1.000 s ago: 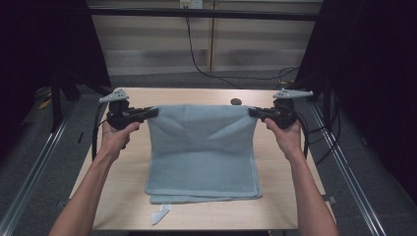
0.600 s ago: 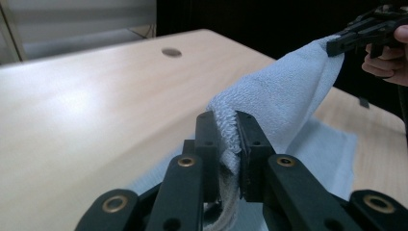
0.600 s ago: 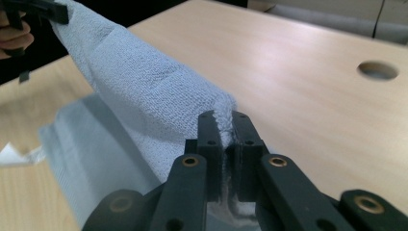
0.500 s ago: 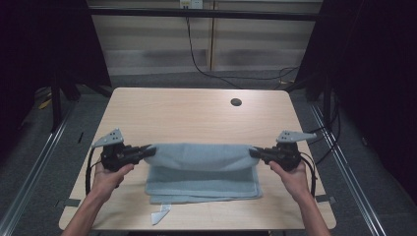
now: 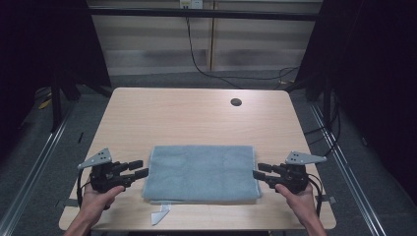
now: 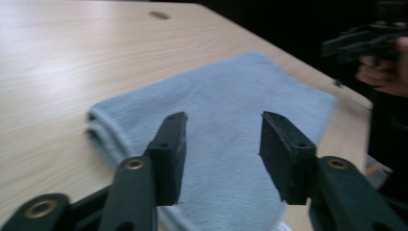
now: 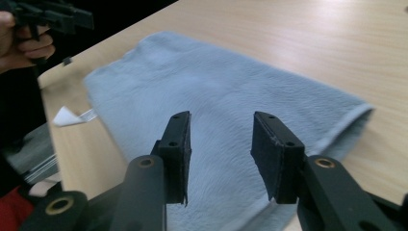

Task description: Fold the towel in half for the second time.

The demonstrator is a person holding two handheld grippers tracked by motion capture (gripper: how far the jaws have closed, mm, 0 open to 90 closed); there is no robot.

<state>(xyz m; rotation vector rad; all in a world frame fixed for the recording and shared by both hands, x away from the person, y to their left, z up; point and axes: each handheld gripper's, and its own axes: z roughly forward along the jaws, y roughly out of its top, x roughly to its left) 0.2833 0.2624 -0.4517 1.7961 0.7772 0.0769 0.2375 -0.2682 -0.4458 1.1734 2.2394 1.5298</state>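
High view — towel (image 5: 201,172) released, folded, tools open

A folded light blue terry towel (image 5: 202,172) lies flat near the front edge of the light wooden table (image 5: 187,118). The left black gripper (image 5: 139,168) is just beside the towel's left edge, and its jaws have just been opening, with nothing between them. The right black gripper (image 5: 260,170) is at the towel's right edge, jaws also newly parted and free. A small white tag (image 5: 160,214) sticks out below the towel's front edge. A round dark hole (image 5: 236,102) is near the far right corner.
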